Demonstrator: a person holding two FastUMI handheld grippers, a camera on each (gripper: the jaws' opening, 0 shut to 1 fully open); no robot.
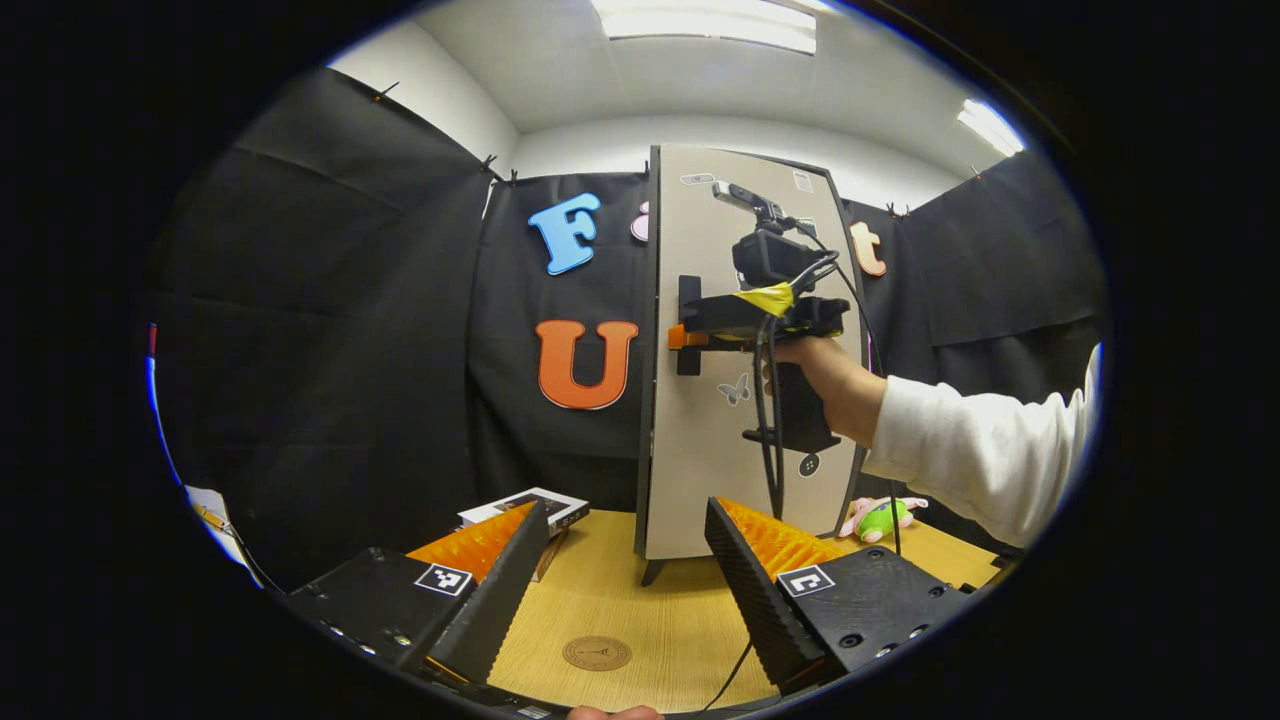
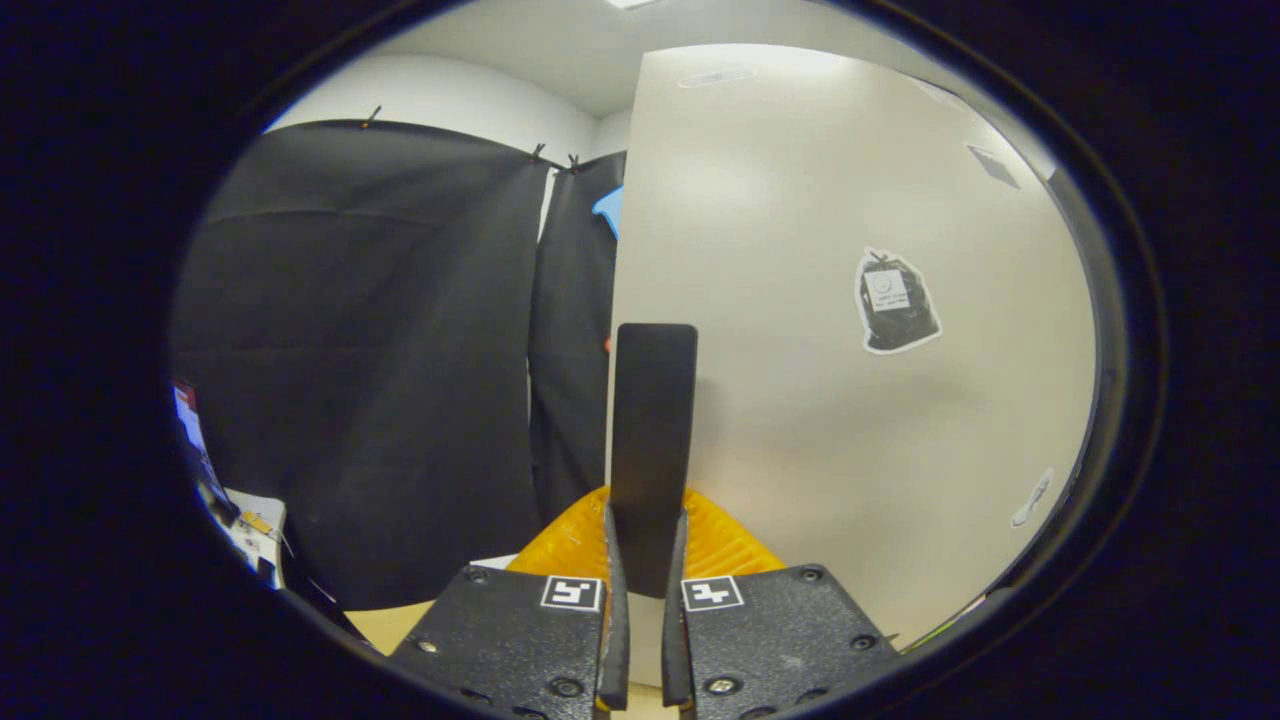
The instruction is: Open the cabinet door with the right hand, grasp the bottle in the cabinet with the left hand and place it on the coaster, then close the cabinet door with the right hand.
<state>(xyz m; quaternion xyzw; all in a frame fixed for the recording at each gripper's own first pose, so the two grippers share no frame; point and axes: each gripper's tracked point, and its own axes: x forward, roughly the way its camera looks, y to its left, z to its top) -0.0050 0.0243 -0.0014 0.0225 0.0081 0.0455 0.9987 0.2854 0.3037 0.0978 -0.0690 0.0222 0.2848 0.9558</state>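
Observation:
A tall beige cabinet [image 1: 745, 400] stands on the wooden table [image 1: 680, 620], its door face [image 2: 850, 350] toward both cameras. The bottle is hidden behind it. The door's black upright handle [image 2: 652, 420] sits between the fingers of my right gripper [image 2: 645, 515], which is shut on it. In the left gripper view that right gripper [image 1: 690, 338] is held by a hand in a white sleeve, level with the handle [image 1: 688, 300]. A round brown coaster [image 1: 597, 653] lies on the table near my left gripper [image 1: 626, 503], which is open and holds nothing.
A flat box [image 1: 525, 508] lies left of the cabinet's foot, and a green and pink plush toy [image 1: 880, 517] lies to its right. A black cable [image 1: 768, 420] hangs from the right gripper down to the table. Papers [image 2: 250, 530] sit at the far left.

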